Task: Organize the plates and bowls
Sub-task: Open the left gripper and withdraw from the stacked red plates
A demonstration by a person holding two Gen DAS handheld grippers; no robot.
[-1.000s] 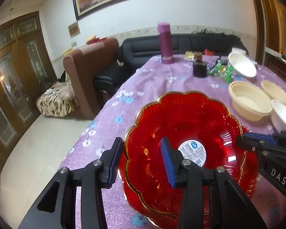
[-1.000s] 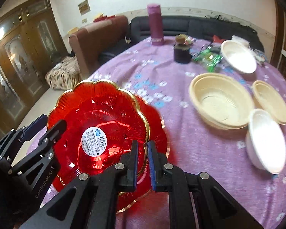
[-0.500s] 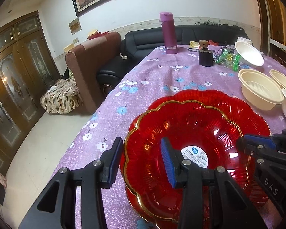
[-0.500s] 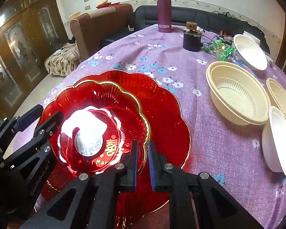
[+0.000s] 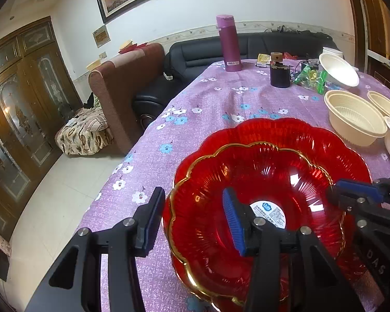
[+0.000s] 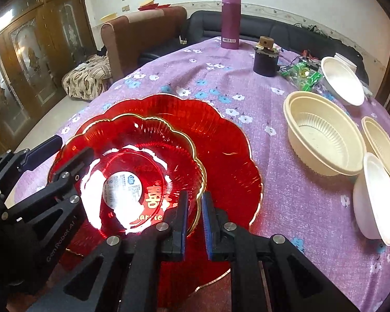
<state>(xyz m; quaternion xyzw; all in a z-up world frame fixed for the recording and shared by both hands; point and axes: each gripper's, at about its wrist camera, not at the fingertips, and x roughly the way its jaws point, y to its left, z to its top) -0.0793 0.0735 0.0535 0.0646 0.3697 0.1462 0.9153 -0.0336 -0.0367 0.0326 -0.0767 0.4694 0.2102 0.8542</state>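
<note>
A small red scalloped plate (image 5: 260, 182) with a gold rim and a white sticker lies nested in a larger red plate (image 5: 273, 132) on the purple flowered cloth. My left gripper (image 5: 192, 213) straddles the small plate's left rim. Its jaws are opening, and the outer pad stands just off the rim. In the right wrist view, my right gripper (image 6: 193, 200) is shut on the near right rim of the small red plate (image 6: 132, 150). The large plate (image 6: 221, 143) spreads out beneath, and the left gripper (image 6: 62, 150) shows at the left.
To the right stand a large cream bowl (image 6: 322, 135), a smaller cream bowl (image 6: 382, 145) and two white bowls (image 6: 374, 195) (image 6: 343, 80). A purple flask (image 6: 230, 20), a dark jar (image 6: 265, 59) and green packets (image 6: 301, 75) sit further back. The table edge drops off at the left.
The small red plate has come down from a raised tilt into the large plate. The left jaws have widened a little. The right grip on the rim is unchanged.
</note>
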